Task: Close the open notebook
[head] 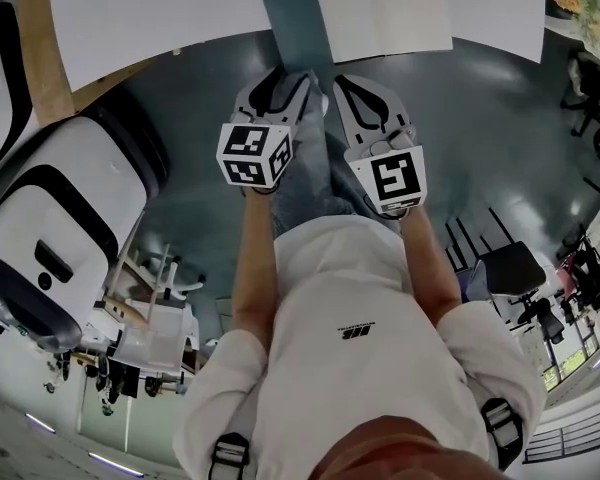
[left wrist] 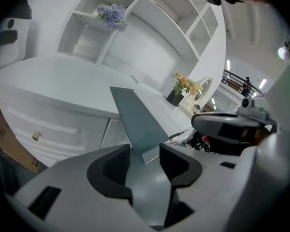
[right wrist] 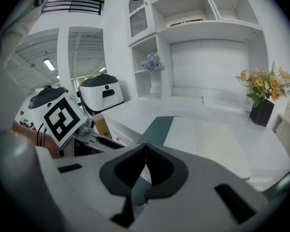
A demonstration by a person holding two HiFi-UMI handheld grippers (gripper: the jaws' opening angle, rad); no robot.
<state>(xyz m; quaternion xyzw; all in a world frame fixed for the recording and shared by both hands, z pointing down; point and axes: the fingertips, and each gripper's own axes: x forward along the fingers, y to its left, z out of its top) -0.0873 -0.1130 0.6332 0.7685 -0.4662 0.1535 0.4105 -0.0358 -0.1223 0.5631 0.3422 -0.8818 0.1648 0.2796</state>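
Approaching only: the open notebook (right wrist: 203, 139) lies flat on the white table (left wrist: 53, 76), with both tools short of it. Left gripper (left wrist: 144, 151) jaws apart, empty; right gripper (right wrist: 145, 149) pinched together, empty. Next, likely: reach the notebook's edge and fold its cover over.

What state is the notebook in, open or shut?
Open: the notebook lies spread flat on the table, white page facing up beside a teal strip.
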